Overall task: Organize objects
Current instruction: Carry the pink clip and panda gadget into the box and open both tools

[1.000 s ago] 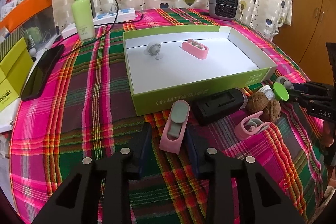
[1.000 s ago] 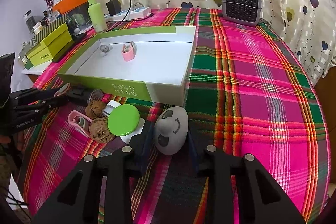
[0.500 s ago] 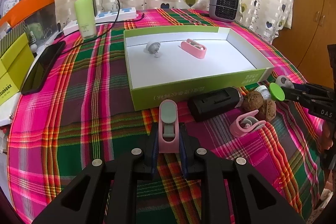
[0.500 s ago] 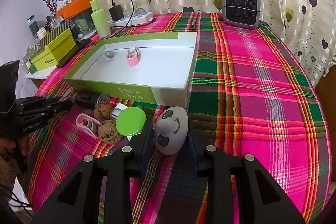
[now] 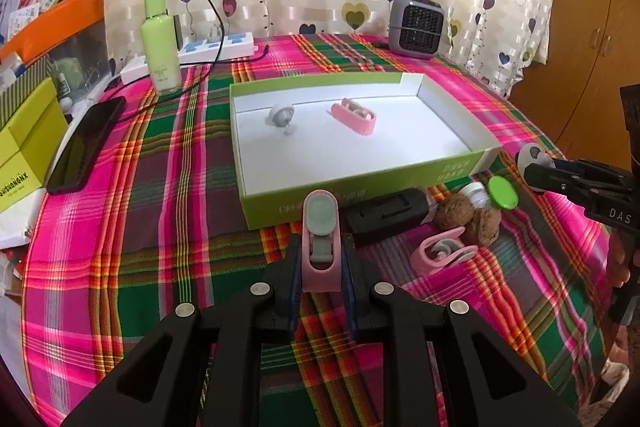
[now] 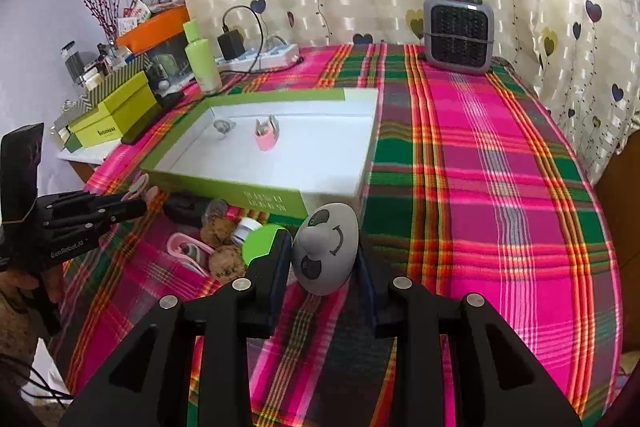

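Note:
My left gripper (image 5: 320, 255) is shut on a pink and grey clip (image 5: 320, 235) and holds it above the plaid cloth, just in front of the green-walled white tray (image 5: 460, 169). My right gripper (image 6: 324, 259) is shut on a grey smiley-face egg toy (image 6: 325, 251), lifted near the tray's corner (image 6: 332, 203). The tray holds a pink clip (image 5: 354, 115) and a grey suction hook (image 5: 282, 117). On the cloth lie another pink clip (image 5: 440, 253), a black case (image 5: 386, 215), two walnuts (image 5: 468, 221) and a green-lidded jar (image 5: 500, 193).
A green bottle (image 5: 160, 43), power strip (image 5: 216, 47) and small heater (image 5: 416, 27) stand at the back. A black phone (image 5: 86, 145) and yellow-green box (image 5: 24, 143) lie at the left. The cloth right of the tray (image 6: 480, 167) is bare.
My left gripper closed on the pink and grey clip and lifted it off the cloth. My right gripper rose with the egg toy, held throughout.

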{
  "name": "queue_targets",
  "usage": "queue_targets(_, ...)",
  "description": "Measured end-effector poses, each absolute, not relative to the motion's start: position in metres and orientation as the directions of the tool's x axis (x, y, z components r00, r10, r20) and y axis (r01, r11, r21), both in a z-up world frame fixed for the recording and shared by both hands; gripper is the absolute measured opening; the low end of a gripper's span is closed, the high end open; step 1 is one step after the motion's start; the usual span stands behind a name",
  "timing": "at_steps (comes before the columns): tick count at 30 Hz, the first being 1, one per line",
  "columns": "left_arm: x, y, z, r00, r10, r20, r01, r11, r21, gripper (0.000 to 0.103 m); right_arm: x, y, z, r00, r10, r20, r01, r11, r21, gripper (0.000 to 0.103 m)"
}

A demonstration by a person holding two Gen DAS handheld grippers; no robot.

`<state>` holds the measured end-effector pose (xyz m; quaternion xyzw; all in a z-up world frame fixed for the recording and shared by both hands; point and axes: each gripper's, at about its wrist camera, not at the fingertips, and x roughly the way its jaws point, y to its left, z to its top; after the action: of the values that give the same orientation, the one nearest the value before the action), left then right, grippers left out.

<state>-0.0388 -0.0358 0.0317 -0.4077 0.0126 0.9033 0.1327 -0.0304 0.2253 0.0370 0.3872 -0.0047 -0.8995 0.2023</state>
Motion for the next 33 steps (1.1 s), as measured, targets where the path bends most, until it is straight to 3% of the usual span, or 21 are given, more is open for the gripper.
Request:
queue_targets(16, -0.076, -0.023, 0.053, -0.632, 0.262, -0.729, -0.265, -0.957, -0.114, 0.016, -0.064, 0.209, 0.066, -0.623, -0.447, -0.642, 0.408, -0.886, 0.221, 0.032)
queue_targets(33, -0.151, -0.018, 0.033, -0.591, 0.258, -0.765, -0.22, -0.963, -0.155, 0.016, -0.14, 0.171, 0.044, -0.553, -0.446, -0.704, 0.424, -0.878, 0.223, 0.032)
